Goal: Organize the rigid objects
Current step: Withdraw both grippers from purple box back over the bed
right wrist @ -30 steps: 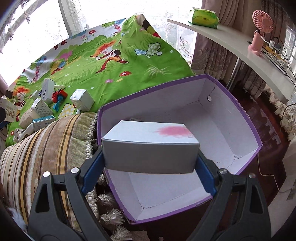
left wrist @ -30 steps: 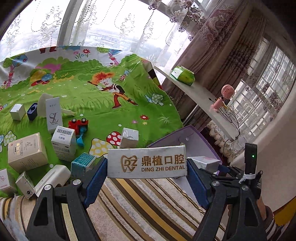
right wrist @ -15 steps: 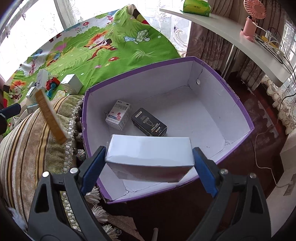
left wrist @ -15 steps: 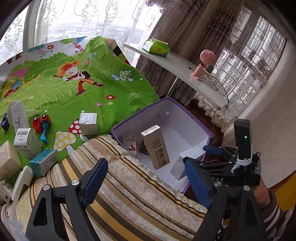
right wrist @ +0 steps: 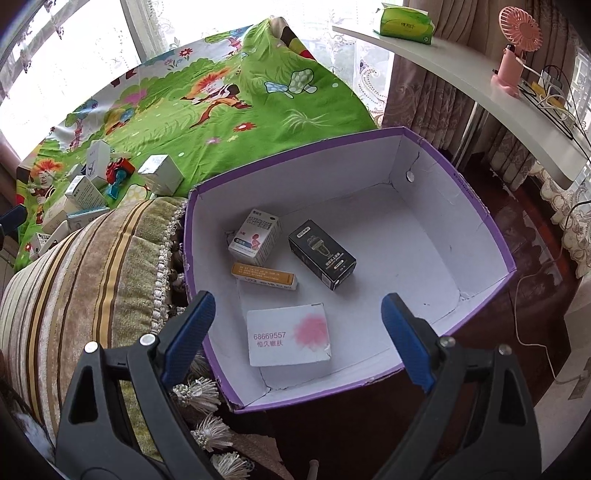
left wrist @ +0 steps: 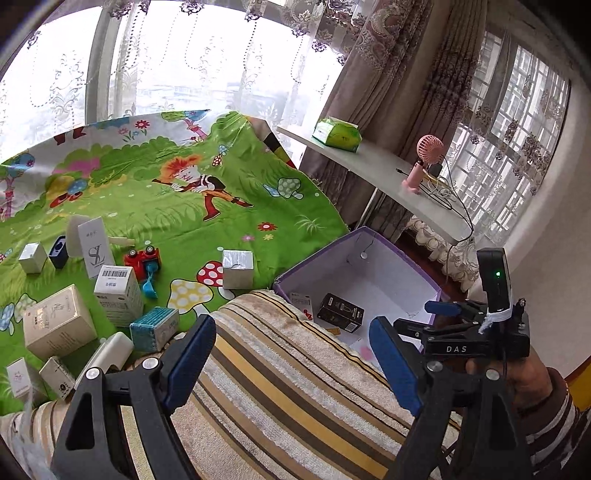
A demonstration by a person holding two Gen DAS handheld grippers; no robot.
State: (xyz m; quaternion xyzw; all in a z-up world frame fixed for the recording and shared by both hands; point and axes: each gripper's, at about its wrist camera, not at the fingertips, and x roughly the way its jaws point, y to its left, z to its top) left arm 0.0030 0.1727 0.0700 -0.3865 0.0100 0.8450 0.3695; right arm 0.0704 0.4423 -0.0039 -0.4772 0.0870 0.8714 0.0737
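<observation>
A purple-rimmed white box (right wrist: 476, 206) stands on the floor beside the striped bed edge; it also shows in the left wrist view (left wrist: 399, 254). In it lie a white box with a pink blot (right wrist: 289, 335), an orange-topped box (right wrist: 264, 276), a black box (right wrist: 322, 254) and a white medicine box (right wrist: 255, 237). My right gripper (right wrist: 297, 332) is open and empty above the box's near side. My left gripper (left wrist: 291, 356) is open and empty over the striped blanket (left wrist: 280, 387). Several small boxes (left wrist: 59, 326) and a red toy car (left wrist: 142, 258) lie on the green sheet (left wrist: 177, 210).
A white shelf (right wrist: 480, 85) along the curtains holds a green tissue pack (right wrist: 404, 22), a pink fan (right wrist: 515, 51) and cables. Tassels (right wrist: 199, 395) hang from the blanket edge by the box. Dark wooden floor (right wrist: 517, 332) surrounds the box. The right gripper's body shows in the left wrist view (left wrist: 476, 343).
My right gripper opened and let go of the white pink-blotted box, which now lies in the purple box. The tan dental box dropped by my left gripper now lies flat in the box.
</observation>
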